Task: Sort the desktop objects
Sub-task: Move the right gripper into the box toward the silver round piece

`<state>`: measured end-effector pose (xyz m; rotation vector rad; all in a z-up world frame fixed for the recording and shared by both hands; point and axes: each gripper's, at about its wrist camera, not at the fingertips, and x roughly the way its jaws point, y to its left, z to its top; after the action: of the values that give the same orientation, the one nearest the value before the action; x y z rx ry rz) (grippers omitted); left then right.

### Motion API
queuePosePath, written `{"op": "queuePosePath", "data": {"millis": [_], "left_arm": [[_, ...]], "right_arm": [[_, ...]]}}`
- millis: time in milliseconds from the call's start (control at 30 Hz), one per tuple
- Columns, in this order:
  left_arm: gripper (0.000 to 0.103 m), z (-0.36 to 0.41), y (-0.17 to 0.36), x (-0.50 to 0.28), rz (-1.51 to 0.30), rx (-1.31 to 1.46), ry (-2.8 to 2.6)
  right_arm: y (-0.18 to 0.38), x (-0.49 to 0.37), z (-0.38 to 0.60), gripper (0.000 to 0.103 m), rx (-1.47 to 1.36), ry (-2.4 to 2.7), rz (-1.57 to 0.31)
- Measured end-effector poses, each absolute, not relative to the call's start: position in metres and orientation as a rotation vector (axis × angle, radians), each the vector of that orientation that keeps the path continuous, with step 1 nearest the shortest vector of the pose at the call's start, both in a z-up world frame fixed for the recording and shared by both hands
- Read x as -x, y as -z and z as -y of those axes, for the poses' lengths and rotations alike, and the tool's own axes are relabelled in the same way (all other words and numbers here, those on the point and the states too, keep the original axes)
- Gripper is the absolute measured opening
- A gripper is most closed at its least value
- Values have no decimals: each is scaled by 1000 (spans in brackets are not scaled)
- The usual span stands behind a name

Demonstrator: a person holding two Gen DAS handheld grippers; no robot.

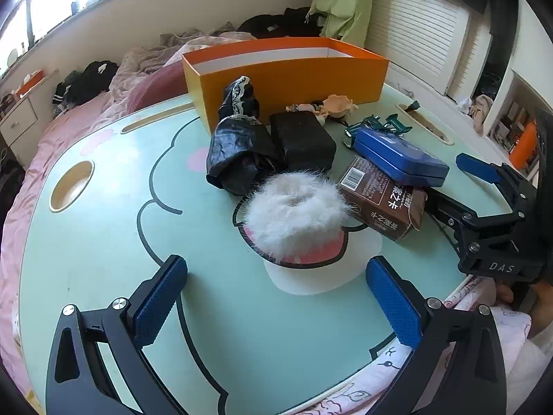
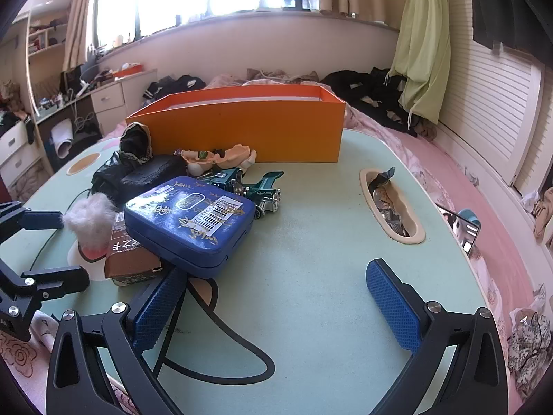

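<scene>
Two grippers over a pale green bed table (image 1: 103, 242) with a cartoon face drawn on it. Left gripper (image 1: 276, 297) wide open, nothing between its blue pads, low over the near edge of the tabletop, with a white fluffy ring (image 1: 297, 211) just past its fingertips, on the red mouth of the drawing. Right gripper (image 2: 276, 297) open too, empty, near the front edge, over bare green tabletop. Just beside its left fingertip, a blue tin box (image 2: 190, 221) with gold writing and a barcode sticker, tilted, one end up on a brown carton (image 1: 380, 197). Behind the fluffy ring, a crumpled black bag with lace trim (image 1: 238, 145) and, touching it, a black block-shaped case (image 1: 302, 138). Farther back, teal toy cars (image 2: 255, 186) just behind the tin, and a peach doll part (image 2: 221, 155) close to the box wall. Orange box (image 2: 249, 128), open on top, along the far edge of the tabletop. Long slot (image 2: 414, 235) near the right edge, with shiny wrappers inside. Round cup hole (image 1: 71, 186) near the left edge. Pink bedding (image 2: 466, 180) all around the table, black clothes piled farther back.
</scene>
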<state>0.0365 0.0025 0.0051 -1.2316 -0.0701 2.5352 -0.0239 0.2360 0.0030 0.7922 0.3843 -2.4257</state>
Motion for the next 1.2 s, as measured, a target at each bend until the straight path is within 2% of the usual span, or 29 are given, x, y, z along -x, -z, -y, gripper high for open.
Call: {"op": "queuePosePath", "data": {"millis": [367,600,767,1000,1200], "left_arm": [[103,-3,-5,-37,80,1224,-2528],[103,-3,-5,-37,80,1221,-2530],[103,-2,-5,-37,82,1215,-2528],[103,-1,-4,-38,85,1200,-2527],[103,-1,-4,-39,85,1193,-2525]], "right_arm": [[-14,18,-240,103,-758,2435,-432],[-81,26,-246,103,-663,2406,-442],[-117,62,-178,103,-670,2299,-446],[-99,136,-88,103,-926,2261,-439],[-66,150,-75,103,-1080,2234,-384]]}}
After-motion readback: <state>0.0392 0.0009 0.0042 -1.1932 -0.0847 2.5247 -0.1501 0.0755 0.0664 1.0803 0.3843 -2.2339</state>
